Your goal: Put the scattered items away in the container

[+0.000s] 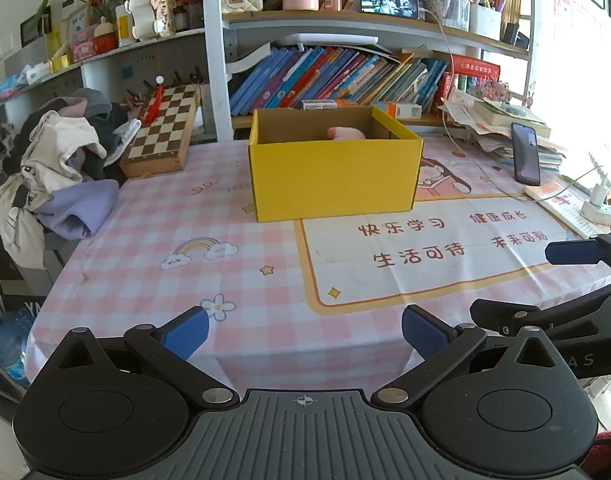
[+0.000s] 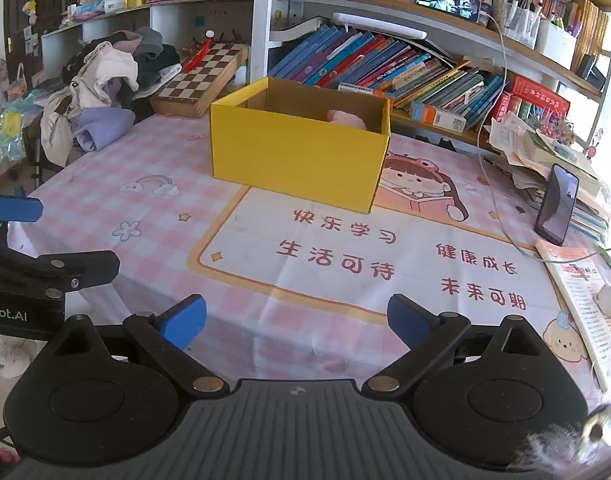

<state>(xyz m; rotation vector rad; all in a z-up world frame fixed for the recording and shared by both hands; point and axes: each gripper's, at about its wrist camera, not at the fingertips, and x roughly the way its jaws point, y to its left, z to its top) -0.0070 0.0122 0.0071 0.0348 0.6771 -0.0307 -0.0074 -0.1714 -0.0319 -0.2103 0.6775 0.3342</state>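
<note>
A yellow cardboard box (image 1: 333, 178) stands on the pink checked tablecloth, open at the top; it also shows in the right wrist view (image 2: 297, 160). A pink soft item (image 1: 345, 134) lies inside it, only its top showing, also seen in the right wrist view (image 2: 347, 118). My left gripper (image 1: 305, 334) is open and empty near the table's front edge, well short of the box. My right gripper (image 2: 297, 320) is open and empty, also near the front edge. Each gripper shows at the side of the other's view.
A chessboard (image 1: 161, 130) and a pile of clothes (image 1: 57, 160) lie at the back left. A phone (image 1: 525, 154) stands propped against stacked papers at the right, with a cable and a booklet (image 2: 581, 300) beside it. Bookshelves (image 1: 337, 76) stand behind the box.
</note>
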